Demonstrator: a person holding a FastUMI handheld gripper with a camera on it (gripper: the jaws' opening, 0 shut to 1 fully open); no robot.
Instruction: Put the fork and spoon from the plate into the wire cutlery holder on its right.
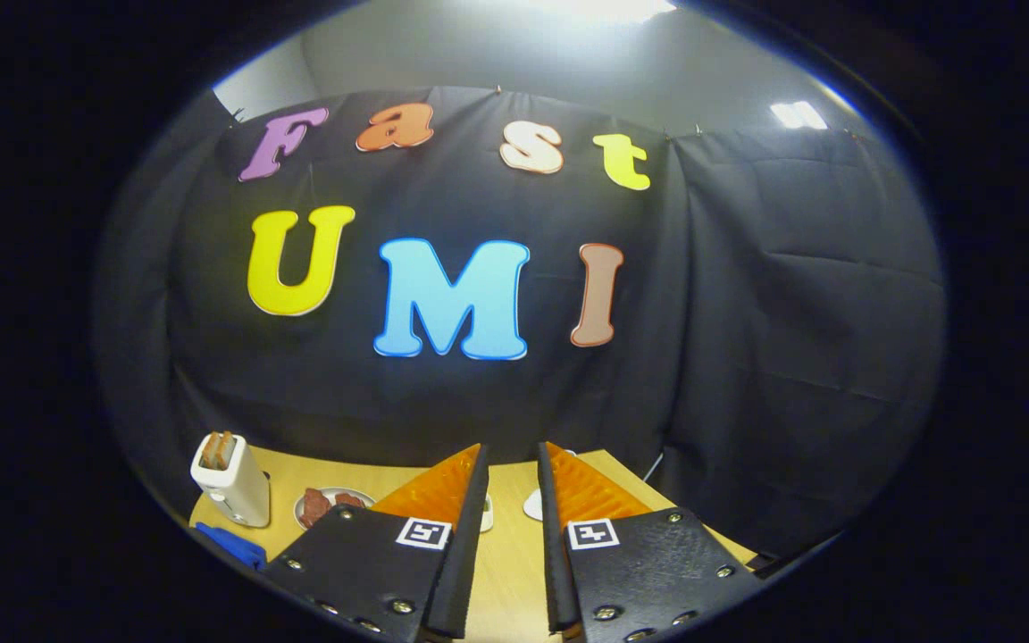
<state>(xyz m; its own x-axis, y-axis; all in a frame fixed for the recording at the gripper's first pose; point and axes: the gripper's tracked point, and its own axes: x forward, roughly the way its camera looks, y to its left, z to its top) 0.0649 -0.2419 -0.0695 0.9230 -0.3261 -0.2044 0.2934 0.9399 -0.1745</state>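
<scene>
Fork and spoon cannot be made out: the gripper [512, 464] is tilted up toward the booth wall, and most of the table [506, 572] lies below or behind its fingers. The jaws stand narrow, a slim gap between them, with nothing held. Just beyond the right finger a pale sliver [532, 505] peeks out on the table, and another small pale bit [486, 513] shows beside the left finger; either could be the plate's rim, but I cannot tell. Left of the fingers sits a dish [327, 505] with reddish pieces, and further left of it a toaster [230, 478] with bread in its slot. A blue cloth [229, 545] lies in front of the toaster. I judge the task at its start, in the approach. The next move calls for tipping the gripper down to find the plate, then widening the jaws over one handle.
</scene>
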